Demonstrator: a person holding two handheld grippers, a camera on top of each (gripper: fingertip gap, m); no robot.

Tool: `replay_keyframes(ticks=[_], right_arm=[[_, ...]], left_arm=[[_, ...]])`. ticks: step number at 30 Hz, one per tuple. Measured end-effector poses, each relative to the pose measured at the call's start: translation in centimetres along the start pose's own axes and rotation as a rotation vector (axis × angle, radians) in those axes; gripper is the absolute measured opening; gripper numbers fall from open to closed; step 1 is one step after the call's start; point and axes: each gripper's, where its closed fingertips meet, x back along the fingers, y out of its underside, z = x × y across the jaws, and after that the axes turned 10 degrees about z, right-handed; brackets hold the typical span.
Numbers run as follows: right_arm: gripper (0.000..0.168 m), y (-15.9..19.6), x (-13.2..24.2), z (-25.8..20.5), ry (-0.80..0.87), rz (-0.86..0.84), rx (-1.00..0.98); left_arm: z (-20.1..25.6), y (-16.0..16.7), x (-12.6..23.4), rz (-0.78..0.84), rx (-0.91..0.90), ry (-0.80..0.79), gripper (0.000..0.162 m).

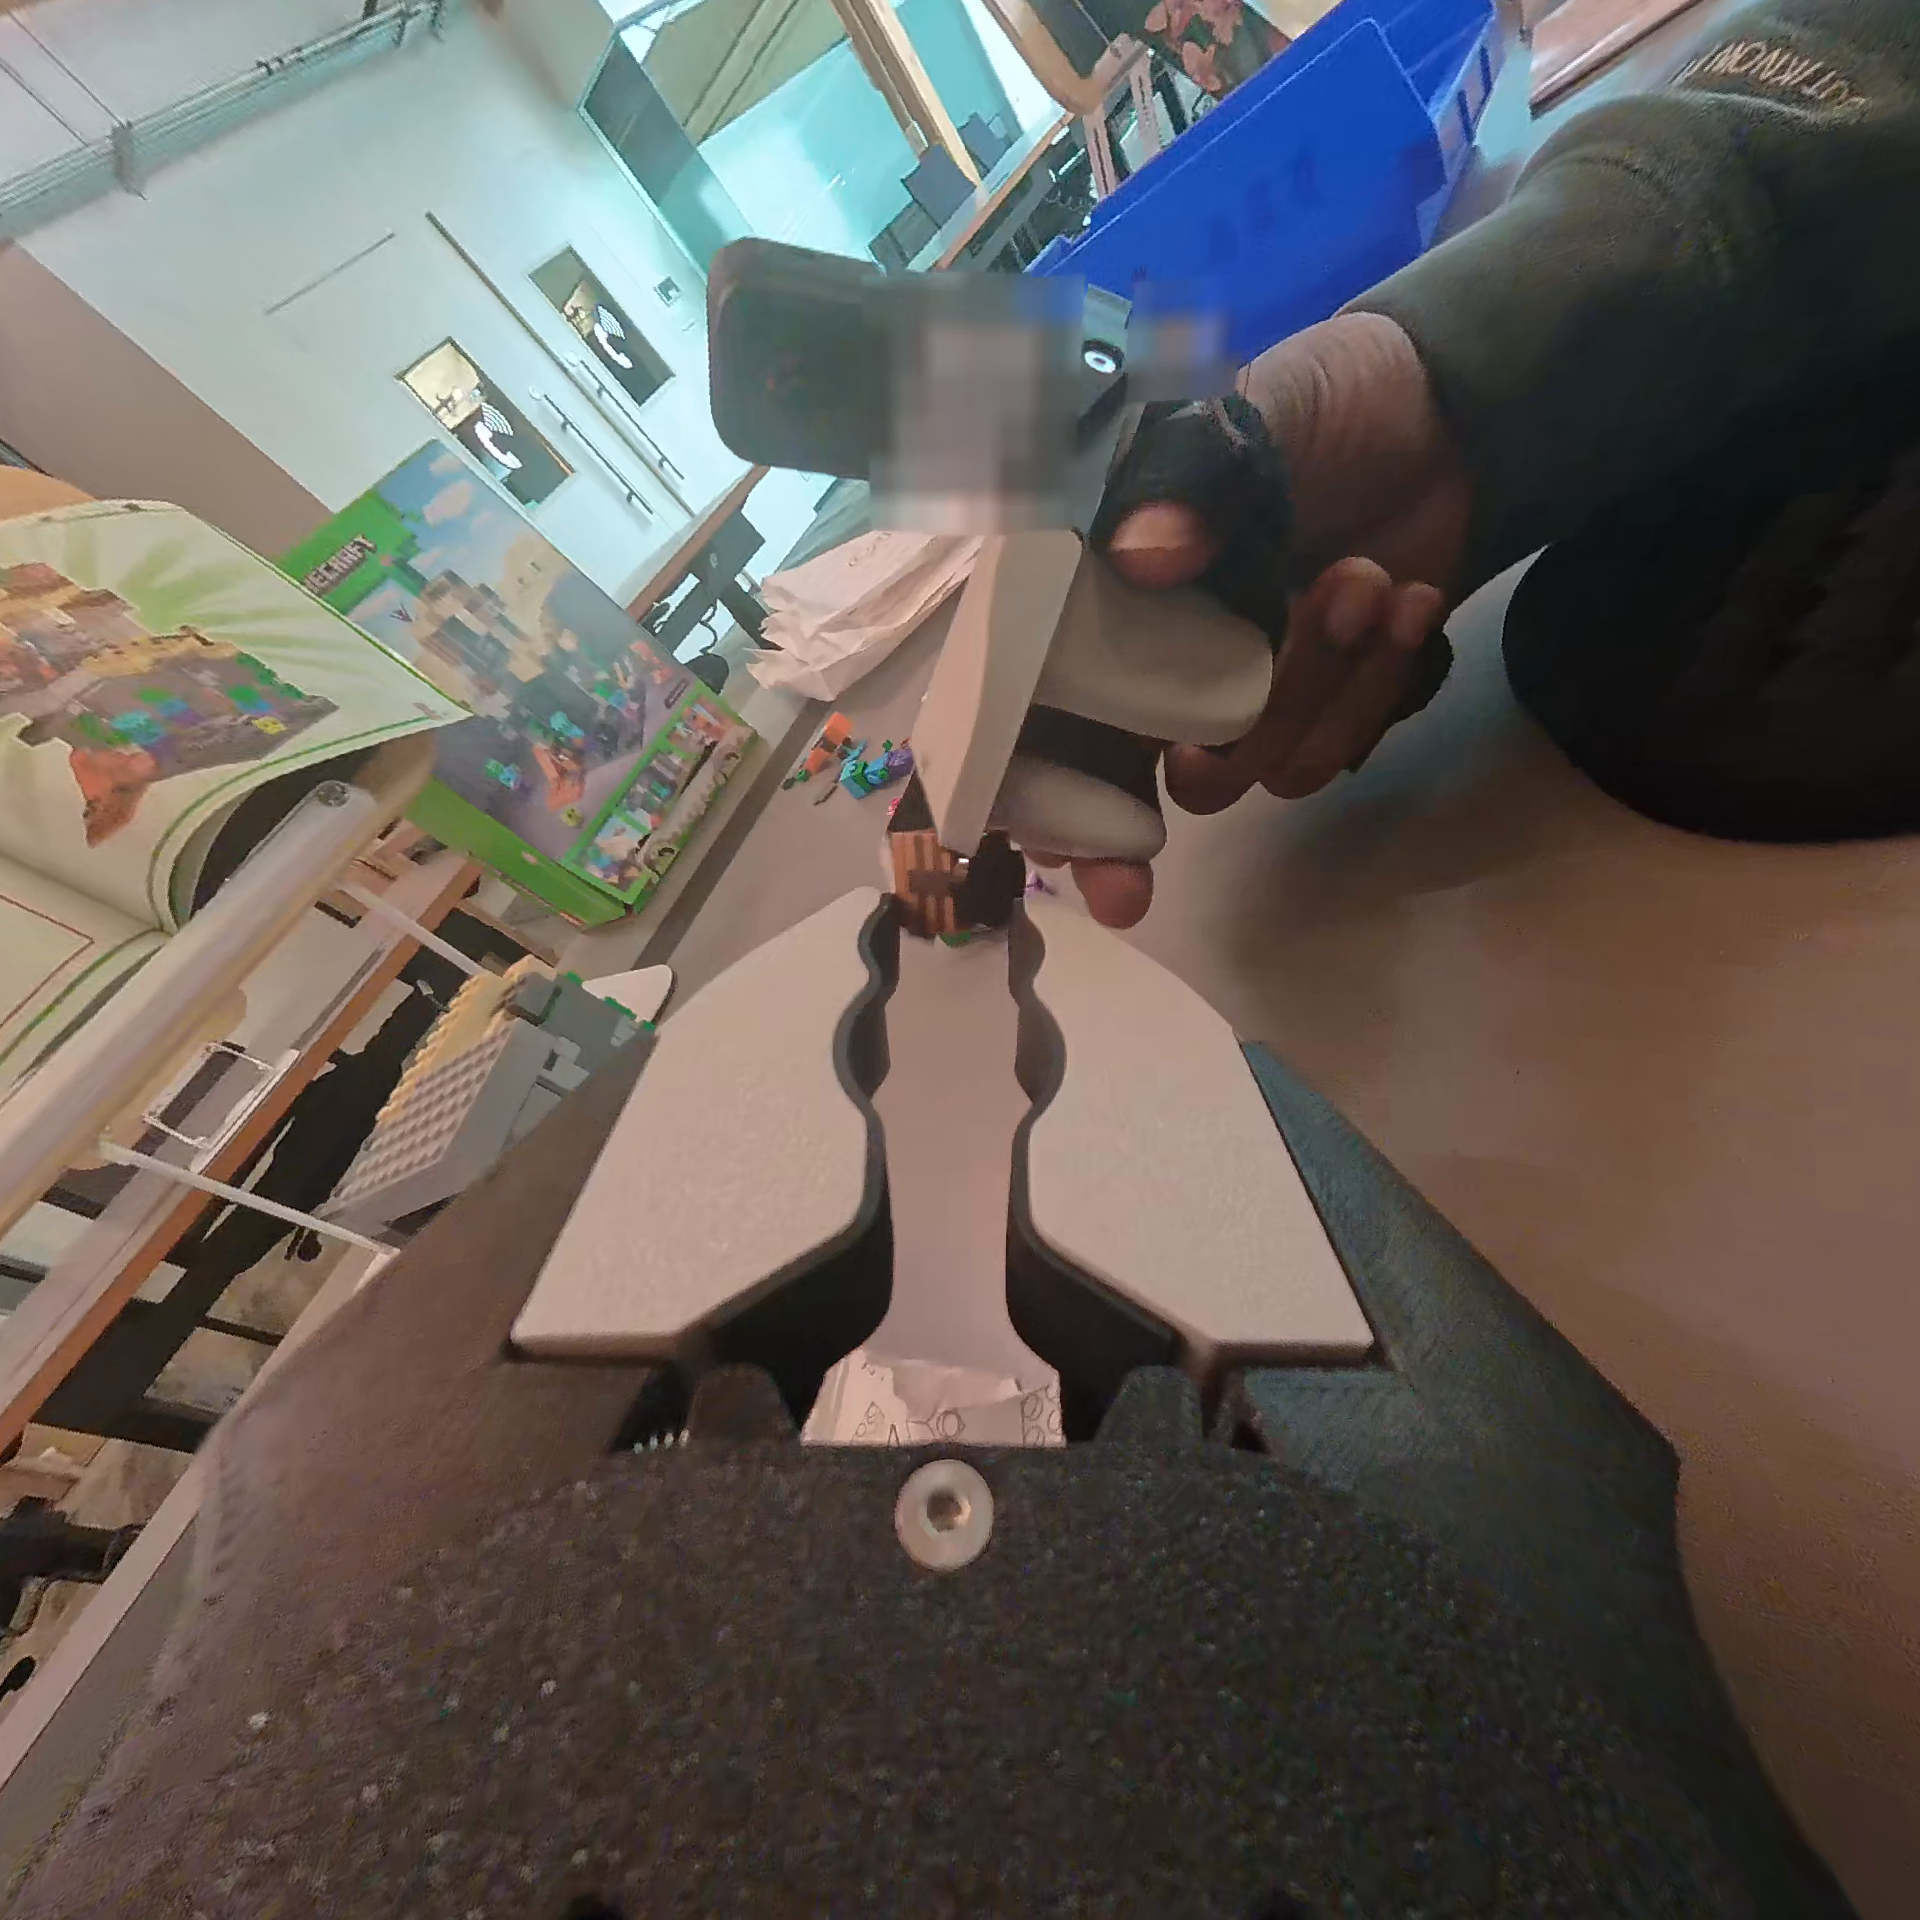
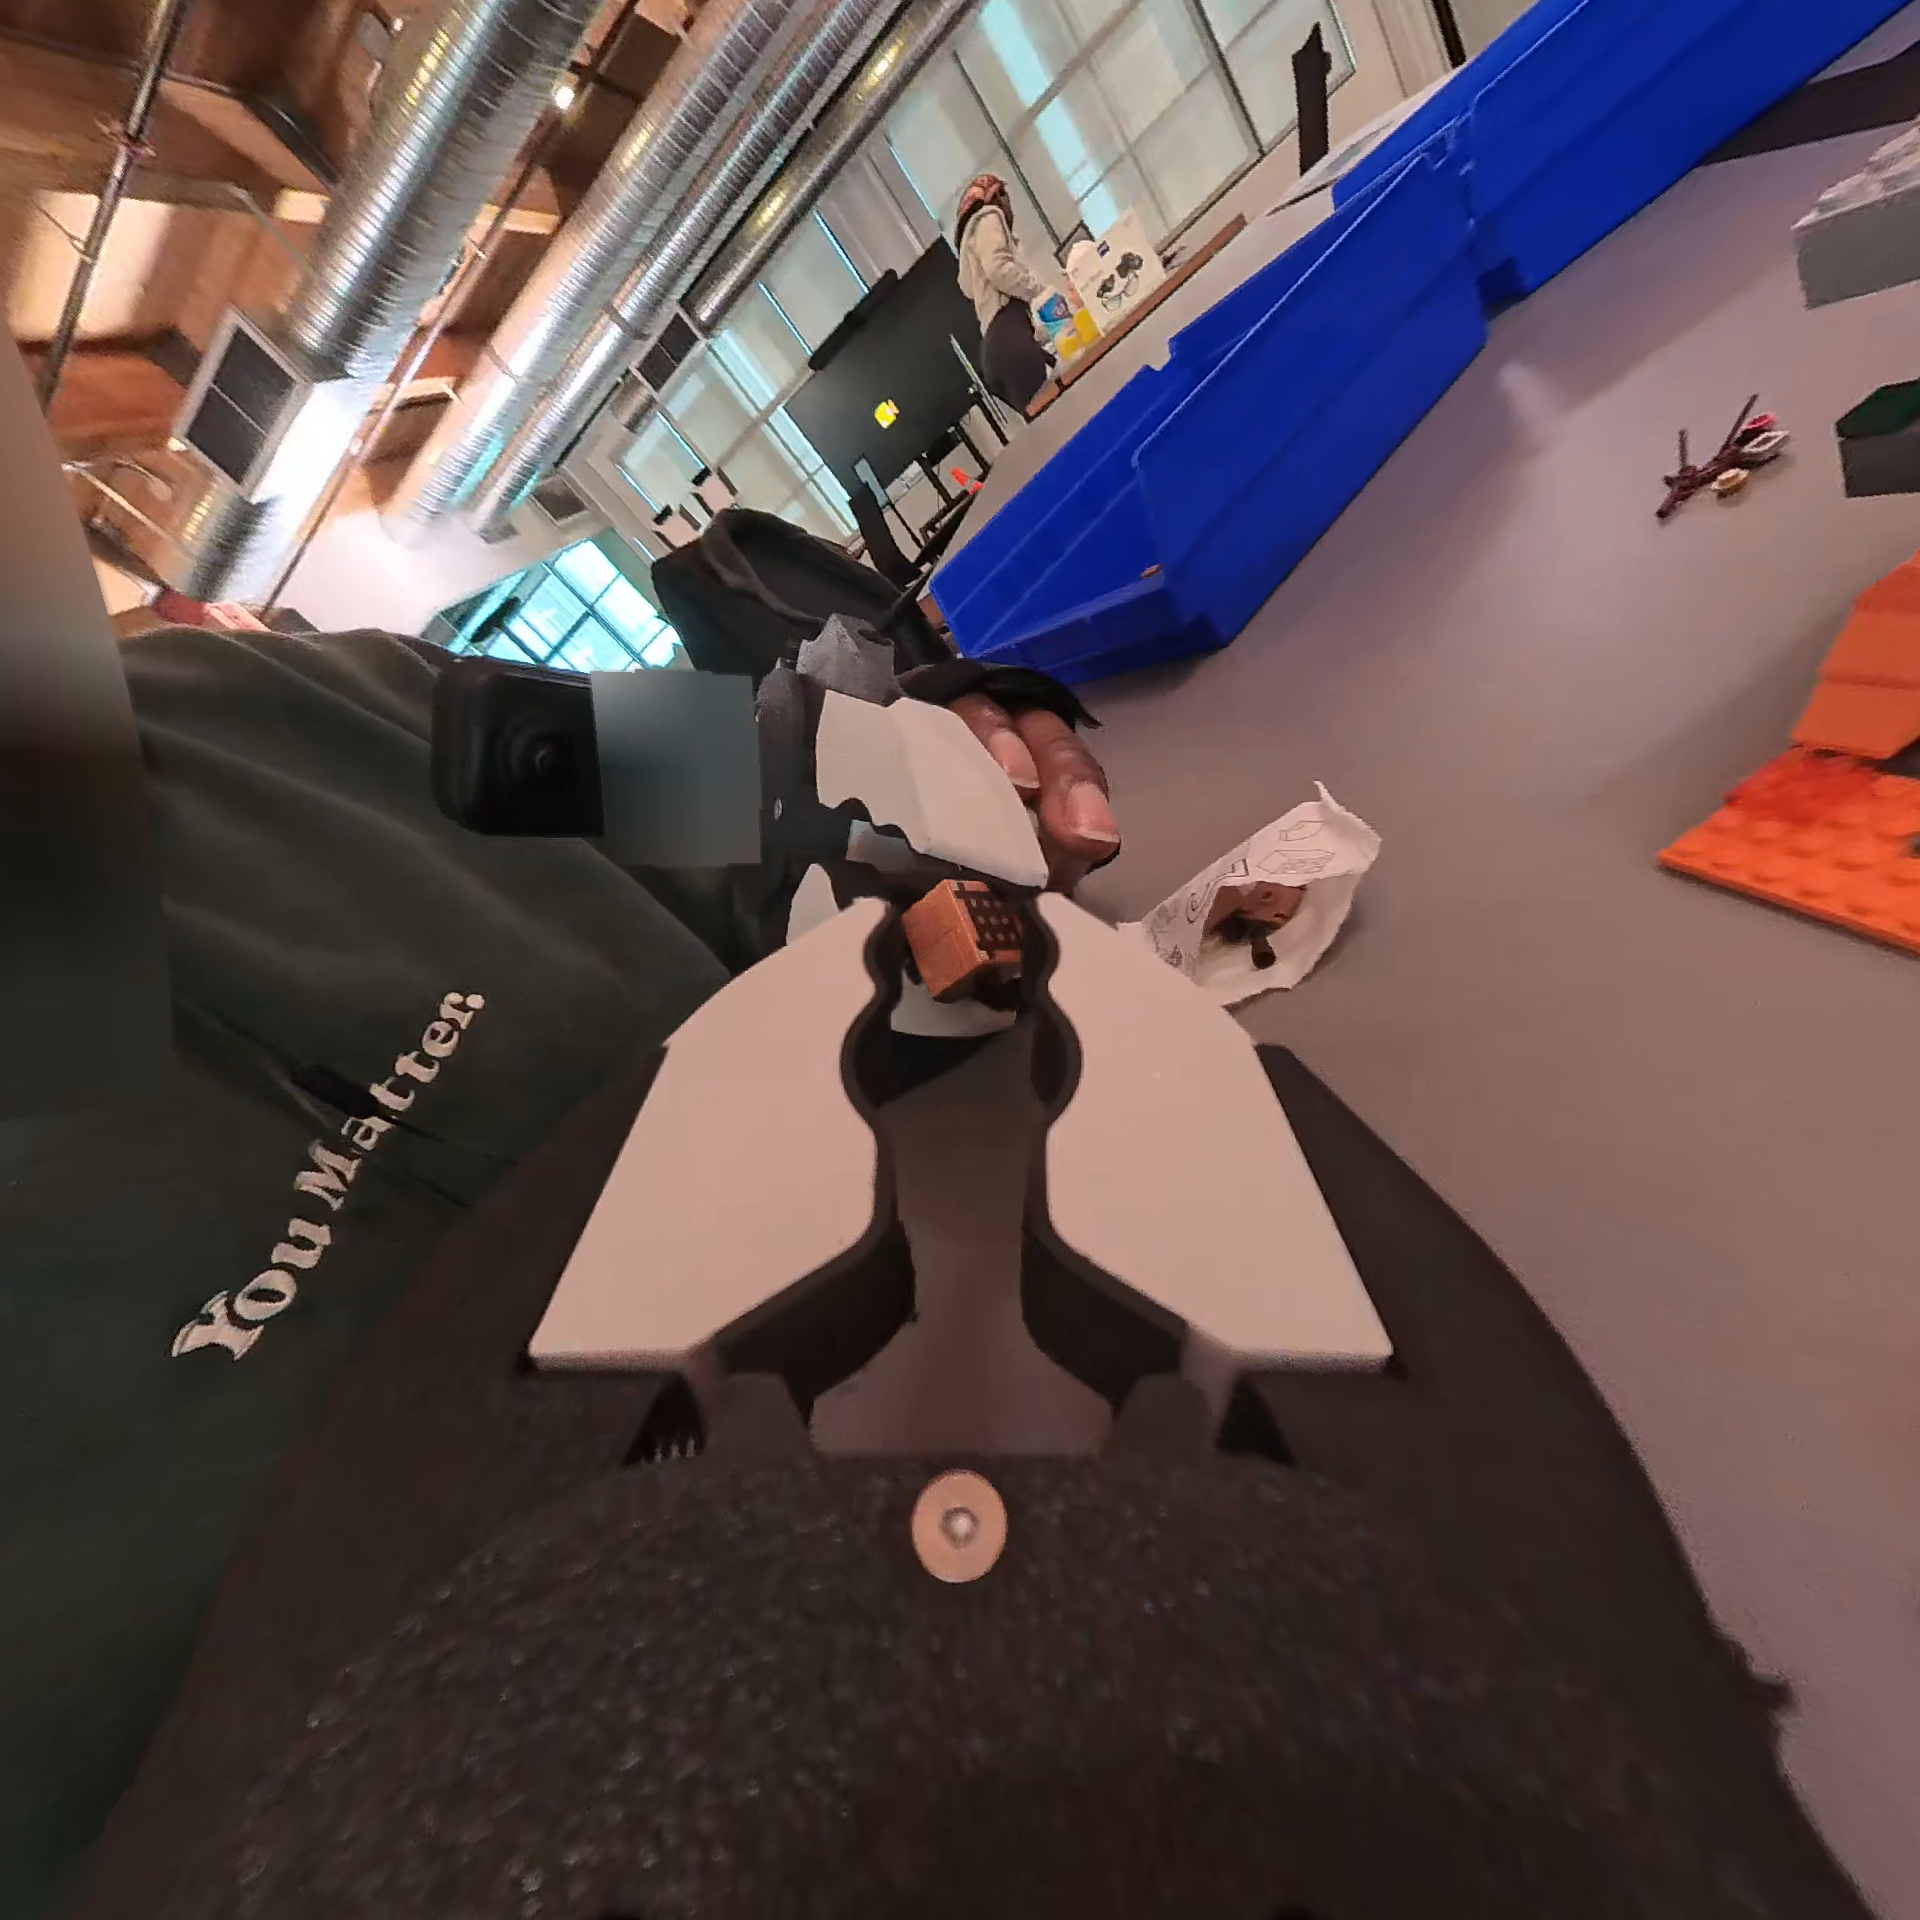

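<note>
Left gripper (image 1: 943, 925): jaws narrowed at the tips around a small brown toy brick piece (image 1: 928, 896); looks pinched, contact on both sides not fully clear.
Right gripper (image 2: 961, 920): jaws narrow, tips either side of the same brown brick piece (image 2: 966, 935); in the left wrist view its fingers come down onto the piece from above. Looks like both tools grip it at once.
Brick piece place: held off the grey table (image 2: 1455, 1143), between the 2 tool tips, close to the person's dark green sweatshirt (image 2: 312, 935).
Handling (judgement): light, stiff plastic, smooth and a bit slippery; studded joints could pop apart if twisted. Best held on flat opposite faces, not on corners.
Hands: person's hand (image 1: 1340, 665) wraps the right tool's handle; other hand (image 2: 1060, 790) on the left tool.
Near right: torn white paper bag (image 2: 1262, 914) with small dark bits inside, lying on the table.
Further right: orange brick plate build (image 2: 1808, 831); dark twig-like piece (image 2: 1714, 468).
Near left: grey-white studded plate (image 1: 457, 1101), open instruction booklet (image 1: 135, 665).
Mid: green toy set box (image 1: 561, 686), loose coloured bricks (image 1: 862, 764).
Far: blue plastic bins (image 2: 1247, 457); 1 person standing by a far table (image 2: 997, 270).
</note>
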Motion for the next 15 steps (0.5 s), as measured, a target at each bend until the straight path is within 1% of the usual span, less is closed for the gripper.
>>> replay_keyframes(ticks=[2,4,5,8,12,15], right_arm=[[0.020,0.0,0.1,0.2,0.023,-0.005,0.044],[0.019,-0.1,0.3,0.8,0.075,-0.014,0.133],[0.020,-0.2,0.4,1.2,0.115,-0.016,0.207],[0.019,-0.8,1.0,2.0,0.218,-0.033,0.487],[0.020,-0.8,1.5,2.6,0.313,-0.100,0.842],[0.020,-0.2,1.1,2.1,0.313,-0.147,0.979]], left_arm=[[0.0,0.2,-0.1,-0.009,0.018,-0.003,0.020],[-0.1,0.8,-0.2,-0.029,0.084,0.008,0.020],[-0.1,1.1,-0.2,-0.038,0.137,0.018,0.020],[-0.1,1.3,-0.2,-0.019,0.346,0.064,0.029],[-0.2,-0.1,0.0,0.075,0.562,0.132,0.029],[-0.3,-0.2,0.0,0.084,0.689,0.149,0.028]])
